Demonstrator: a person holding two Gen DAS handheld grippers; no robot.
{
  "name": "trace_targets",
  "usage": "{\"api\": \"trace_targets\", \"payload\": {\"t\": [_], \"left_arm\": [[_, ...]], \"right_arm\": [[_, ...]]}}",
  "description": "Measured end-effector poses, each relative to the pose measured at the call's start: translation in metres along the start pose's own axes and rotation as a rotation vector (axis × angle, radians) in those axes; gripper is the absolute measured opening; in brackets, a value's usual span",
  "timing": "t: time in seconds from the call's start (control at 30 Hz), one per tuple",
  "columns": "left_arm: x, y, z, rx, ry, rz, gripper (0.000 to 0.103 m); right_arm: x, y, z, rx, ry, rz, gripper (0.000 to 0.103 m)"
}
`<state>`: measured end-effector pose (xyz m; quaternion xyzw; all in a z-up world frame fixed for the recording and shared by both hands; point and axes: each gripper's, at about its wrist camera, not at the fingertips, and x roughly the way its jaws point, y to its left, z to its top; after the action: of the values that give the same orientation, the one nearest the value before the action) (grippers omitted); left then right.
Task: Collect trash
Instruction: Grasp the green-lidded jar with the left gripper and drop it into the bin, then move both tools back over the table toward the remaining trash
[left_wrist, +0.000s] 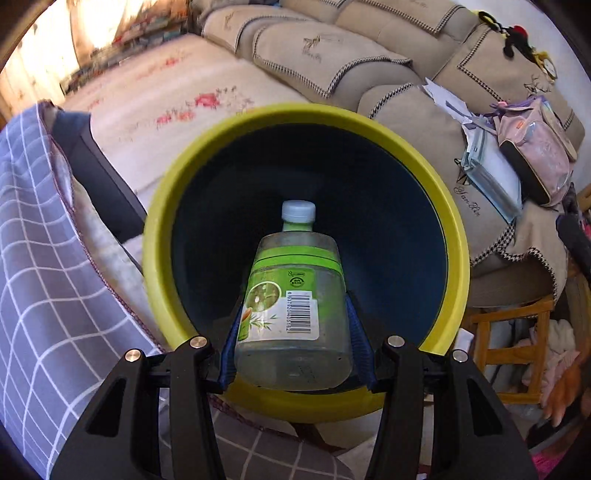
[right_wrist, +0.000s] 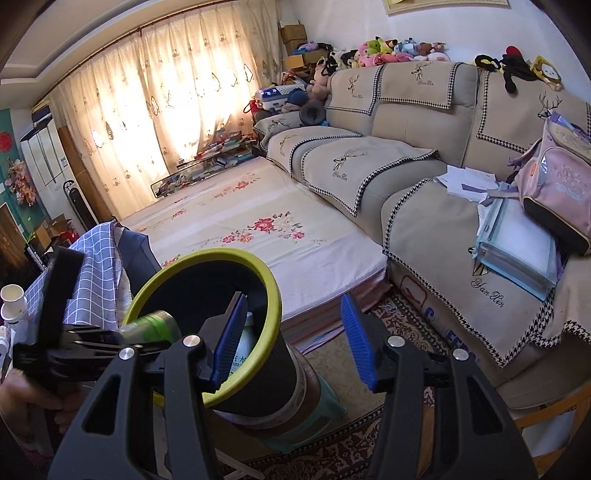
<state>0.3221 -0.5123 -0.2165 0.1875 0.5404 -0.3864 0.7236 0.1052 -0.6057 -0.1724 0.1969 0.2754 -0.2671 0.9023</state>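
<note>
A clear plastic bottle with a green label and a pale cap is held in my left gripper, cap pointing into the mouth of a dark trash bin with a yellow-green rim. The blue pads press on both sides of the bottle. In the right wrist view the bin stands at lower left, with the left gripper and the bottle at its rim. My right gripper is open and empty, just right of the bin.
A chair with a blue checked cloth stands left of the bin. A mattress with a flower print lies behind it. A beige sofa carries papers, a folder and a pink backpack. A patterned rug covers the floor.
</note>
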Motion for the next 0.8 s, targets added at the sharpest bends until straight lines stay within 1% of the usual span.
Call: {"api": "trace_targets", "payload": {"t": [0.03, 0.07, 0.1, 0.13, 0.2, 0.27, 0.33, 0.37, 0.43, 0.5, 0.53, 0.57, 0.63, 0.67, 0.77, 0.8], "left_arm": [[0.001, -0.001, 0.001, 0.005, -0.005, 0.013, 0.05], [0.003, -0.001, 0.002, 0.012, 0.002, 0.04, 0.053], [0.007, -0.001, 0.001, 0.008, 0.015, 0.05, 0.057], [0.007, 0.0, 0.001, 0.002, 0.016, 0.042, 0.059], [0.006, -0.002, 0.0, 0.005, 0.0, 0.045, 0.069], [0.0, -0.001, -0.003, -0.002, -0.026, 0.049, 0.07], [-0.01, 0.003, -0.007, -0.02, -0.048, 0.038, 0.07], [-0.019, 0.007, -0.013, -0.031, -0.066, 0.031, 0.071], [-0.042, 0.011, -0.024, -0.062, -0.123, 0.018, 0.075], [-0.071, 0.017, -0.04, -0.093, -0.191, 0.012, 0.081], [-0.087, 0.02, -0.049, -0.104, -0.227, 0.009, 0.082], [-0.096, 0.023, -0.054, -0.11, -0.246, 0.008, 0.083], [-0.127, 0.033, -0.077, -0.138, -0.309, 0.013, 0.086], [-0.134, 0.036, -0.082, -0.147, -0.325, 0.016, 0.088], [-0.17, 0.051, -0.116, -0.194, -0.39, 0.046, 0.091], [-0.183, 0.059, -0.132, -0.216, -0.413, 0.055, 0.092]], "right_arm": [[0.001, 0.001, 0.0, 0.0, 0.003, 0.001, 0.051], [0.001, 0.001, -0.001, 0.0, 0.006, 0.004, 0.051], [0.001, 0.002, -0.002, -0.001, 0.007, 0.008, 0.051], [0.001, 0.003, -0.001, -0.003, 0.007, 0.011, 0.051], [-0.002, 0.005, -0.001, -0.008, 0.003, 0.016, 0.052], [-0.005, 0.006, -0.001, -0.012, -0.004, 0.018, 0.053], [-0.009, 0.006, 0.0, -0.012, -0.01, 0.018, 0.054], [-0.01, 0.006, 0.001, -0.012, -0.011, 0.018, 0.054], [-0.011, 0.005, 0.0, -0.014, -0.009, 0.019, 0.054], [-0.011, 0.007, -0.001, -0.018, -0.001, 0.023, 0.054], [-0.01, 0.009, -0.001, -0.023, 0.005, 0.027, 0.055], [-0.009, 0.013, -0.003, -0.031, 0.013, 0.032, 0.055], [-0.006, 0.019, -0.005, -0.046, 0.029, 0.042, 0.056], [-0.004, 0.024, -0.006, -0.06, 0.042, 0.051, 0.057], [-0.001, 0.044, -0.011, -0.101, 0.069, 0.085, 0.058], [0.0, 0.053, -0.013, -0.121, 0.082, 0.104, 0.058]]}}
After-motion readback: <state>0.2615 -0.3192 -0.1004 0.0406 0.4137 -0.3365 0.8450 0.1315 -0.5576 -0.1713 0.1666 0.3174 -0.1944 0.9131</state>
